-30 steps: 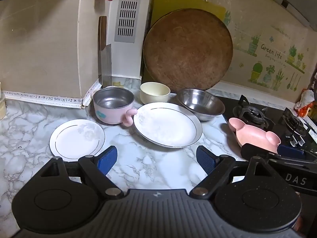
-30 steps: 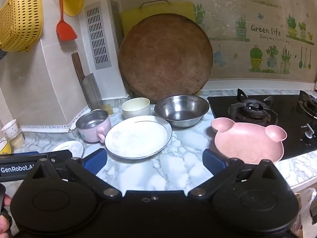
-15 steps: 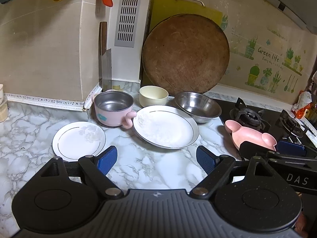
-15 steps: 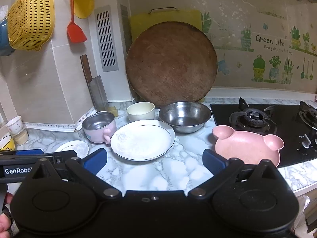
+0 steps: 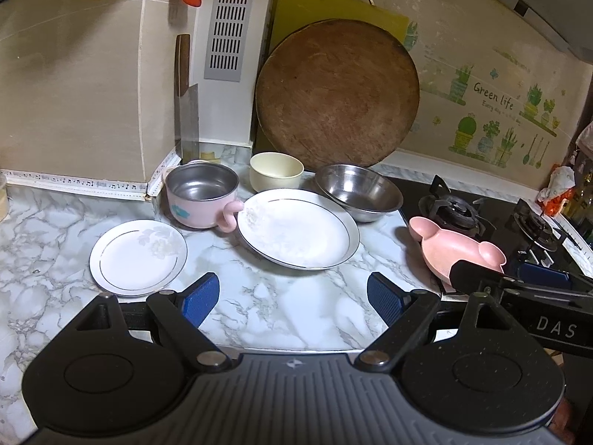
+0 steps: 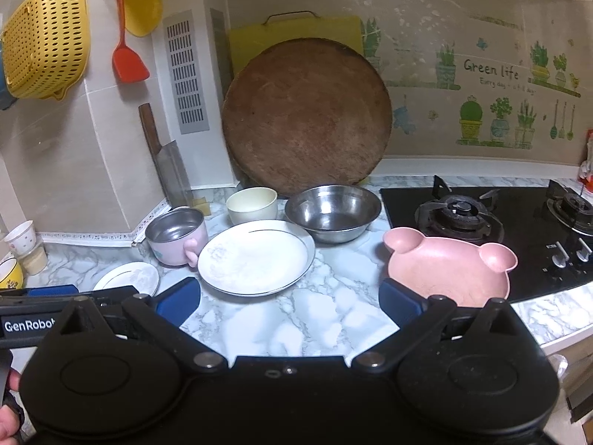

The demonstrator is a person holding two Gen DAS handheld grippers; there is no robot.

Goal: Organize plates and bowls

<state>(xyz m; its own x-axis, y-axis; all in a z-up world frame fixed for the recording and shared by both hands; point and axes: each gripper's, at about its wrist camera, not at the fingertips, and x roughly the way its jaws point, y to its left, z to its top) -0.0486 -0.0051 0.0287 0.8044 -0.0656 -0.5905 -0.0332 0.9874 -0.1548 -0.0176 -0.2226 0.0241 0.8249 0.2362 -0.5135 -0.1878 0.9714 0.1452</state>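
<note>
Both grippers wide apart, empty: left gripper (image 5: 287, 298), right gripper (image 6: 289, 302). Nothing stacked yet. Small plate (image 5: 138, 256) left of big plate (image 5: 298, 228); steel bowl (image 5: 358, 192) behind. Advice: pinch small plate's rim, lift level, set on big plate.

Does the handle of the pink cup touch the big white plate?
Cannot tell. In both wrist views the pink cup's handle meets the rim of the big white plate with no countertop visible between, but this may be only overlap.
</note>
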